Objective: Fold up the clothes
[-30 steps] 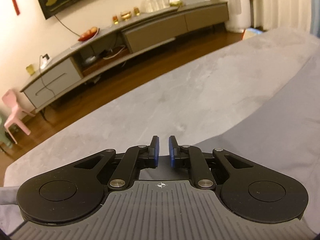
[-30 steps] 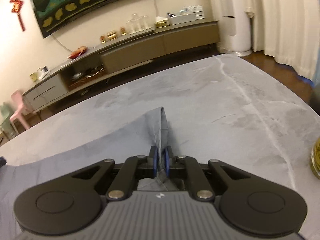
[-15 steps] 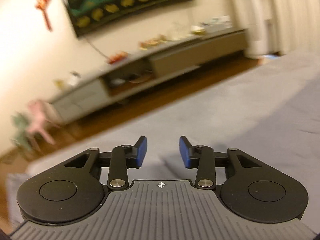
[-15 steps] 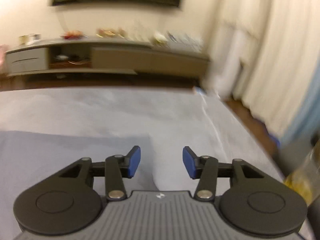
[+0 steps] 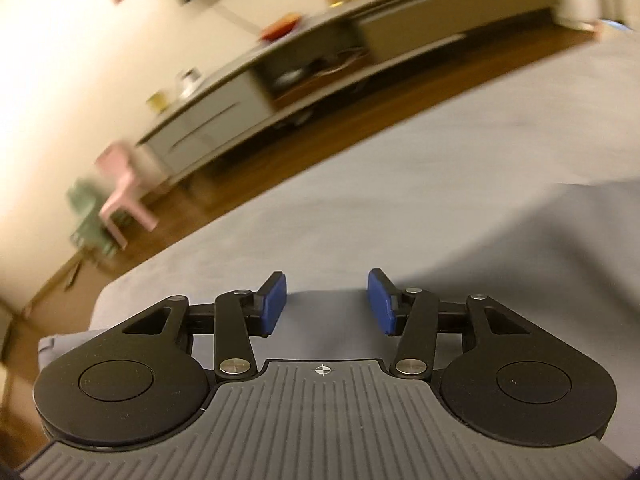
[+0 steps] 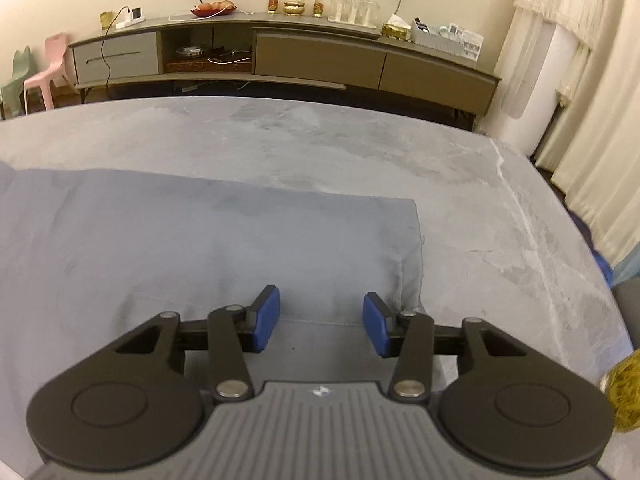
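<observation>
Right wrist view: the right gripper [image 6: 321, 320] hangs over the blue-grey garment [image 6: 192, 236], which lies flat on the grey table [image 6: 360, 140] and fills the left and centre of the frame, its long axis running left to right. The jaws have just been opening and stand apart, with nothing between them. The garment's short right edge sits just right of the jaws, so this gripper is nearer it. Left wrist view, blurred: the left gripper [image 5: 327, 303], jaws likewise just parted and empty, apparently overhangs the garment's opposite end; that end's outline is hard to make out.
</observation>
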{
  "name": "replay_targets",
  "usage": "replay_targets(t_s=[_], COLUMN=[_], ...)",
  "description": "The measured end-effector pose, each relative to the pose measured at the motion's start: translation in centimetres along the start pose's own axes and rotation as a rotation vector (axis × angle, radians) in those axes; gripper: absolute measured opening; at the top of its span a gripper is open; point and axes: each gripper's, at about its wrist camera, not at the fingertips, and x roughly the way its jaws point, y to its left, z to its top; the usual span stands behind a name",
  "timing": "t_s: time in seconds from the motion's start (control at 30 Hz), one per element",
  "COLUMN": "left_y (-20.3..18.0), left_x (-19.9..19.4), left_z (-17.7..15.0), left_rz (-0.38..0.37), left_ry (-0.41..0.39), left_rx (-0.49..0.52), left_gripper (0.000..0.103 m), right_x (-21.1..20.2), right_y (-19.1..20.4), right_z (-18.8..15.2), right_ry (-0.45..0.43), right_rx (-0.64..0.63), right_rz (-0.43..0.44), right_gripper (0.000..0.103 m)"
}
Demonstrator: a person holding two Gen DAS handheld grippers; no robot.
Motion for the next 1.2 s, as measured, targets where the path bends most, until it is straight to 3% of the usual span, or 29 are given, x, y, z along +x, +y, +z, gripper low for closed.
replay_targets(t_s=[0.07, 0.13, 0.2, 0.3, 0.43, 0.57, 0.63, 0.7, 0.9, 1.0, 1.07, 1.13, 1.2], left_y=[1.7, 3.8, 6.2, 9.4, 11.7, 13.1, 13.6, 15.3, 21.1, 21.7, 21.6, 21.0, 19.8], left_x=[1.7, 2.1, 0.3, -4.6, -11.6, -16.1, -16.5, -16.2, -17.9, -19.6, -21.5, -23.1, -22.6], left_z=[0.0, -0.2, -0.8, -3.0, -8.2, -14.8, -18.1, -21.2, -26.2, -25.3, -23.7, -21.2, -17.4], left_rz=[0.125, 0.173, 0.164, 0.087, 0.047, -0.010, 0.013, 0.073, 0.180, 0.227, 0.250, 0.206, 0.157], left_ry=[0.041, 0.071, 0.041, -0.018, -0.036, 0.044, 0.112, 0.184, 0.235, 0.224, 0.155, 0.072, 0.025], left_rx=[0.004, -0.047, -0.148, -0.254, -0.249, -0.223, -0.209, -0.256, -0.475, -0.531, -0.547, -0.552, -0.494], left_gripper=[0.039, 0.039, 0.036, 0.037, 0.037, 0.038, 0.038, 0.039, 0.046, 0.036, 0.034, 0.036, 0.038], right_x=[0.1, 0.3, 0.2, 0.4, 0.8, 0.5, 0.7, 0.9, 0.8, 0.7, 0.6, 0.5, -0.6], right_y=[-0.3, -1.0, -2.3, -3.5, -5.9, -7.0, -6.2, -5.8, -7.1, -7.2, -6.7, -6.0, -4.7], right_z=[0.0, -0.1, -0.3, -0.4, -0.9, -1.4, -1.4, -1.4, -1.6, -1.6, -1.6, -1.4, -0.9], right_ry=[-0.007, -0.012, -0.008, -0.008, 0.006, 0.011, 0.002, -0.002, -0.004, -0.002, 0.000, 0.011, -0.032], right_rx=[-0.005, 0.005, 0.043, 0.043, 0.067, 0.125, 0.080, 0.061, 0.133, 0.147, 0.122, 0.094, 0.086], right_rz=[-0.028, -0.048, -0.020, -0.062, -0.194, -0.171, -0.206, -0.222, -0.188, -0.199, -0.223, -0.250, -0.277], right_gripper=[0.048, 0.048, 0.047, 0.047, 0.047, 0.047, 0.047, 0.047, 0.052, 0.056, 0.057, 0.055, 0.041])
